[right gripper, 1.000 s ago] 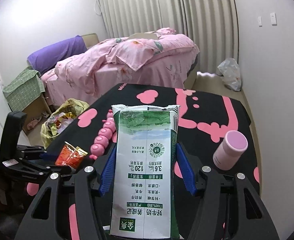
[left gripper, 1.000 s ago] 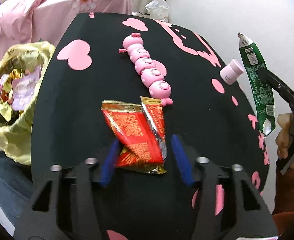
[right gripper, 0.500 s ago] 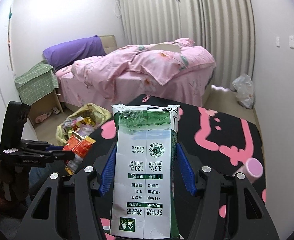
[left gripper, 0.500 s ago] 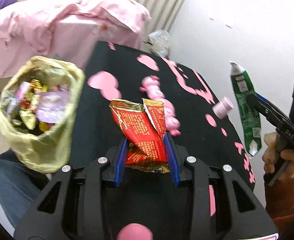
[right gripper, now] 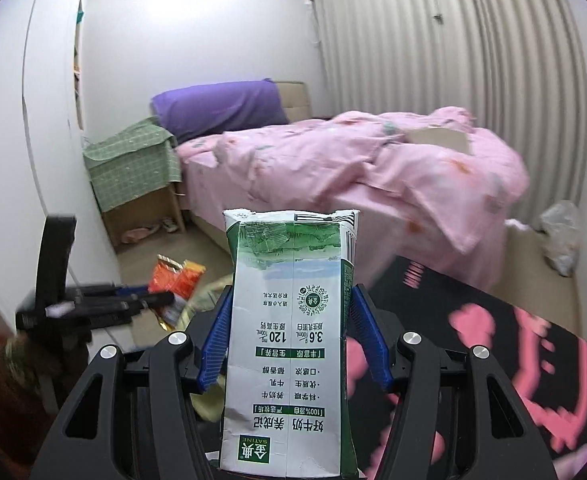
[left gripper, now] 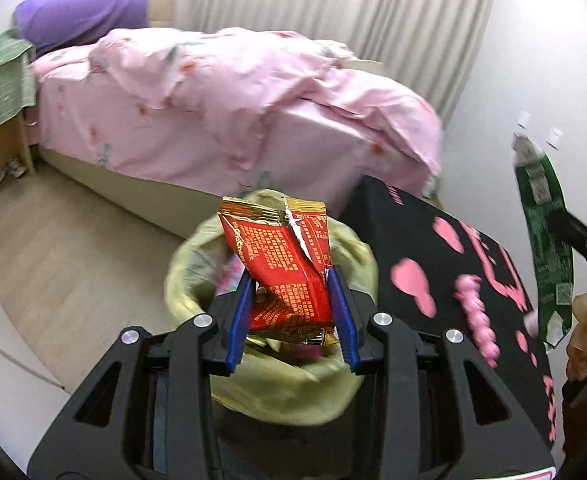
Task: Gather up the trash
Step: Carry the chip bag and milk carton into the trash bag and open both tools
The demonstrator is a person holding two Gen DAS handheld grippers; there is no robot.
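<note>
My left gripper (left gripper: 289,280) is shut on a crumpled red and gold snack wrapper (left gripper: 283,264), held above the mouth of a yellow trash bag (left gripper: 289,384) that hangs at the table's left edge. In the right wrist view that wrapper (right gripper: 175,280) and the left gripper (right gripper: 161,300) show blurred at the left. My right gripper (right gripper: 289,308) is shut on a flattened green and white milk carton (right gripper: 289,340), held upright. The same carton (left gripper: 545,248) appears at the right of the left wrist view.
A black table with pink hearts (left gripper: 413,240) carries a pink caterpillar toy (left gripper: 475,312). Behind stands a bed with a pink quilt (left gripper: 233,92) and a purple pillow (right gripper: 221,108). A green-covered side table (right gripper: 133,168) and a white plastic bag (right gripper: 561,236) stand on the floor.
My left gripper closed on the red wrapper, lifted it off the table and swung left over the yellow bag. The right gripper, with the milk carton, rose and swung left too.
</note>
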